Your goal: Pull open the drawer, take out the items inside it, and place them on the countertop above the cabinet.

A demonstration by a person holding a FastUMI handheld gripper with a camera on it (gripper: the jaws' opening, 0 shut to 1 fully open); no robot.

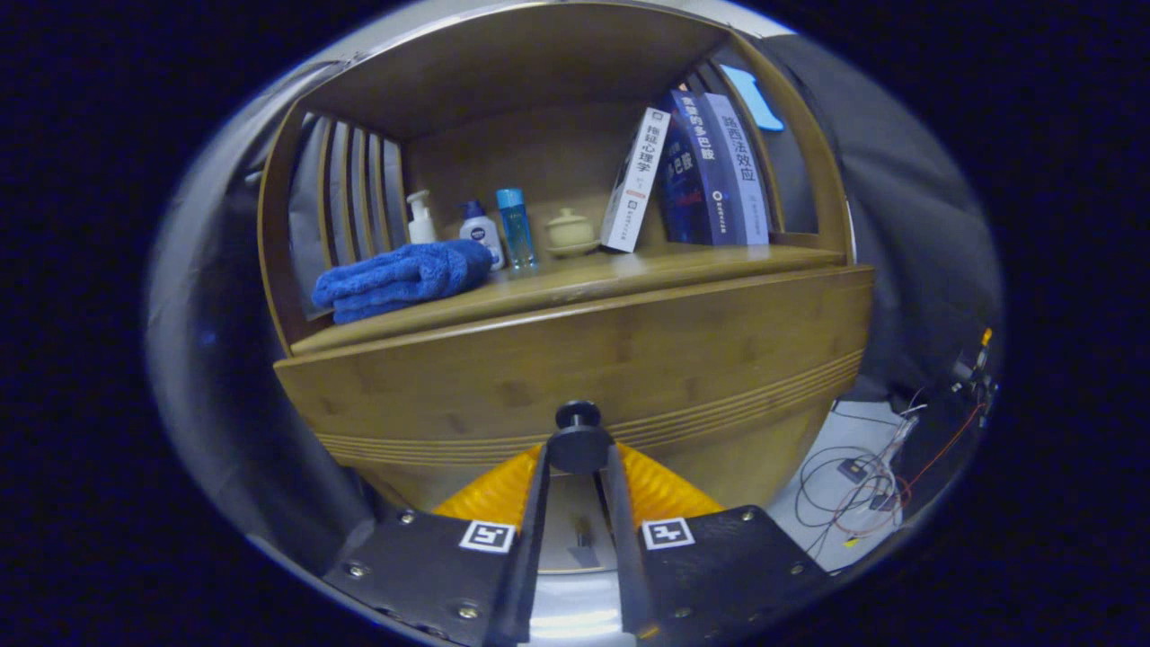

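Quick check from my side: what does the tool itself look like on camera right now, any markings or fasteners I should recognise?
The tool has two narrow fingers running forward from flat plates held by visible screws. Each plate carries a square black-and-white marker. Ribbed panels flare outward behind the fingers.

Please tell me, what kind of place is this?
Probably a staged home corner inside a recording booth: a bamboo cabinet with books, toiletry bottles and a blue towel on its countertop, dark cloth behind, loose cables on the floor. The gripper has its jaws closed on the drawer knob.
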